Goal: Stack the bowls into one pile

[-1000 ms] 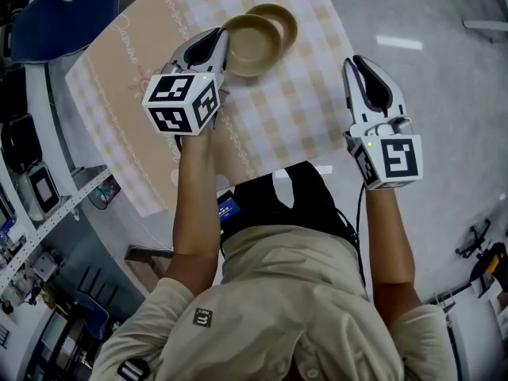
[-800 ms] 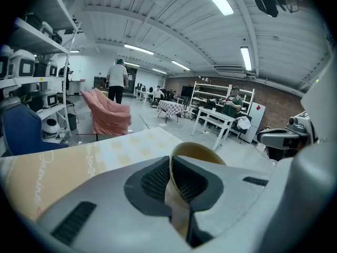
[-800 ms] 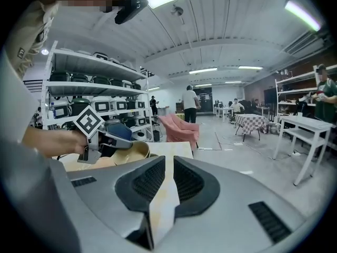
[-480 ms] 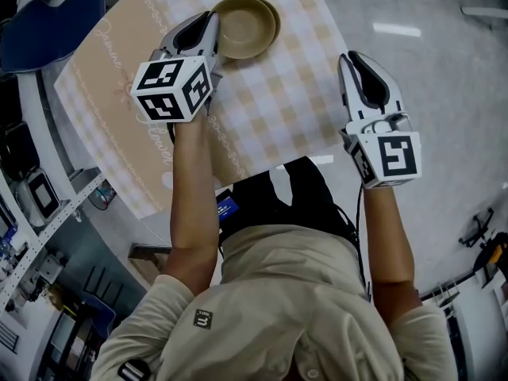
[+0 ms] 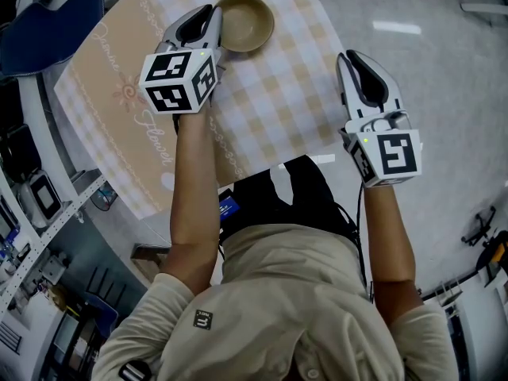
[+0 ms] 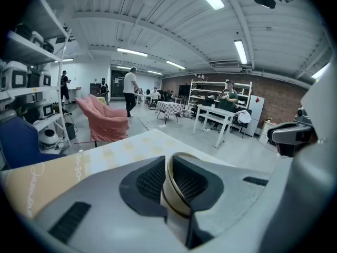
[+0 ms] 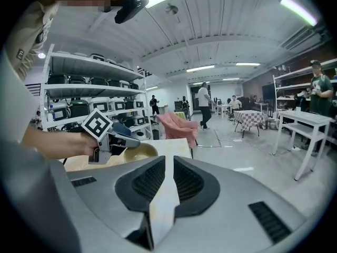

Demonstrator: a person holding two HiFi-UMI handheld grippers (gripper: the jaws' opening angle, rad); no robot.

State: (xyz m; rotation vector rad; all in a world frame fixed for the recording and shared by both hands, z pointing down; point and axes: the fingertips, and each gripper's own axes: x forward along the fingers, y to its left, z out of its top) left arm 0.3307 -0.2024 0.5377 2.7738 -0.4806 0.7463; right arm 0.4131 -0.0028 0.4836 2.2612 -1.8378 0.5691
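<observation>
Tan bowls [image 5: 248, 21] sit as one pile at the far end of the checked tablecloth [image 5: 270, 109]; only the top one shows. My left gripper [image 5: 215, 21] is at the pile's left side, shut on the top bowl's rim. In the left gripper view that rim [image 6: 174, 191] is pinched between the pads of the left gripper [image 6: 169, 165]. My right gripper [image 5: 363, 74] hangs past the table's right edge, shut and holding nothing. The right gripper view looks past the right gripper [image 7: 169, 165] to the bowl [image 7: 138, 153] and the left gripper [image 7: 113, 133].
A blue chair [image 5: 48, 14] stands at the table's far left, and shelving [image 5: 32, 189] runs along the left. A pink chair [image 6: 105, 123] lies beyond the table. People stand far off in the room. The table's near edge is close to the person's body.
The left gripper carried its bowl away from me and over the second bowl. The two offset bowls now read as one pile. The right gripper stayed still.
</observation>
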